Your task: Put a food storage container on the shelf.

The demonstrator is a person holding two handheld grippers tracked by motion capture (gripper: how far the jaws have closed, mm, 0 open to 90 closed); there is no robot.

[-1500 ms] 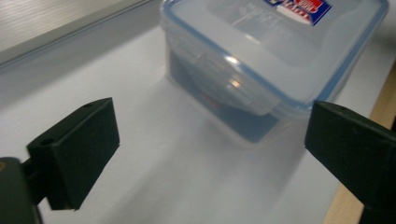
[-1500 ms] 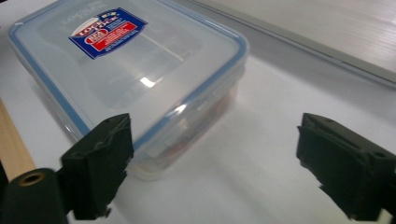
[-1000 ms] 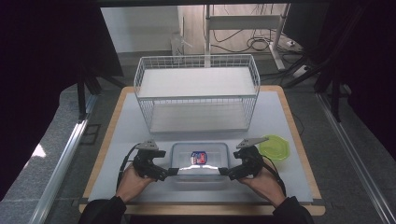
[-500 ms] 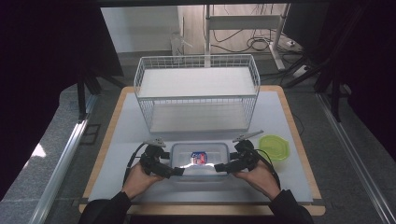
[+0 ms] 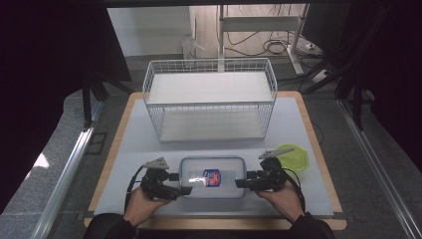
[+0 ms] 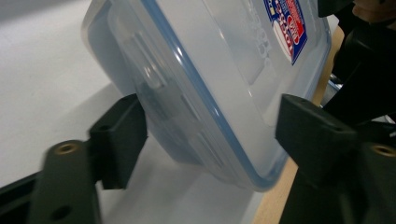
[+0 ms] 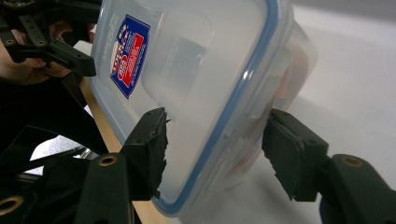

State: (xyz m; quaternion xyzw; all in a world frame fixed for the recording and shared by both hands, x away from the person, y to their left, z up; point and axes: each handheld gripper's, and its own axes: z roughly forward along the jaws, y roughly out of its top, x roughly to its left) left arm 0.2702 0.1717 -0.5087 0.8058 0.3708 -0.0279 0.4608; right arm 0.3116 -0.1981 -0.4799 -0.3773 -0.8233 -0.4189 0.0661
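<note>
both grippers have closed in on the clear lidded container (image 5: 212,177): left gripper (image 5: 171,190) and right gripper (image 5: 243,182) straddle its ends, jaws apart, lift not begun.

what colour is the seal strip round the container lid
Blue, running round the clear container lid; clearest in the right gripper view.

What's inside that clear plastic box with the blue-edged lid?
Through the frosted wall of the box, the right gripper view shows a blurry orange-pink shape. What it is can't be told; the lid and label hide the rest.
</note>
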